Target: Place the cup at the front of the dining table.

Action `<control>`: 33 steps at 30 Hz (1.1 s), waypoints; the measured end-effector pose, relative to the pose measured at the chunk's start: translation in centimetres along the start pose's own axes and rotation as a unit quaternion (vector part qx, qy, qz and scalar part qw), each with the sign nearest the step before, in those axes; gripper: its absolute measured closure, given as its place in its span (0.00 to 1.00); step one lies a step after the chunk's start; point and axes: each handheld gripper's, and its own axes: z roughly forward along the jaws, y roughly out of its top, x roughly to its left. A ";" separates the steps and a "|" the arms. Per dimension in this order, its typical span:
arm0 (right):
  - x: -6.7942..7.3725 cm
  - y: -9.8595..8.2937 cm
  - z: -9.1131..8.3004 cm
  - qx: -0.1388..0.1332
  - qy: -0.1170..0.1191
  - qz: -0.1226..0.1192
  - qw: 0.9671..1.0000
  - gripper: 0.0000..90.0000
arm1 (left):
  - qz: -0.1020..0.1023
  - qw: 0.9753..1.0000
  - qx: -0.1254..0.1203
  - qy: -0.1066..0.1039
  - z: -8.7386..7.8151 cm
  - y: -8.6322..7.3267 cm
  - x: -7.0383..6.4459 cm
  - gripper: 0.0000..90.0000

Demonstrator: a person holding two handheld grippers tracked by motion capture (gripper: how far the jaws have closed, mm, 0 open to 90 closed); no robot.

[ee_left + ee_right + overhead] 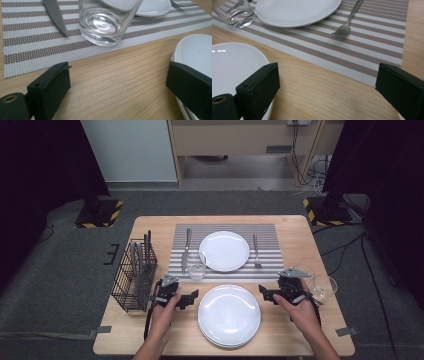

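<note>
altogether two plates (229,314), three glasses (197,269)

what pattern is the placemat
Brown and white woven stripes on the rectangular placemat, clearest in the right gripper view.

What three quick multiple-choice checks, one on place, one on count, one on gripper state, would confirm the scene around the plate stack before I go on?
1. Where does the knife lie?
A. On the striped placemat, left of the far plate
B. In the wire basket
C. On the near plate stack

2. How many glasses stand on the placemat?
A. None
B. One
C. Three

3. How do the left gripper and right gripper stand?
A. Both shut on the stack
B. Left shut, right open
C. Both open, holding nothing

Answers: 1 A, the knife rests on the stripes beside the far plate. 2 B, a single glass stands at the mat's near edge. 3 C, in each gripper view the jaws stand wide apart over bare wood.
</note>
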 end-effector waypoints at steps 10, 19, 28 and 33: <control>-0.5 -1.5 -0.2 0.008 -0.006 0.001 1.000 0.06 | 0.001 1.000 0.002 0.001 0.1 0.0 0.1 0.06; -0.4 -2.5 -0.5 0.019 -0.010 -0.008 1.000 0.06 | 0.004 1.000 0.005 0.000 0.1 -0.1 0.1 0.06; -0.3 -3.2 -0.7 0.031 -0.015 -0.020 0.999 0.06 | 0.002 1.000 0.004 -0.001 0.1 -0.1 0.2 0.06; -0.6 -3.6 -0.6 0.039 -0.019 -0.023 0.999 0.06 | 0.003 1.000 0.006 -0.001 0.1 -0.1 0.2 0.06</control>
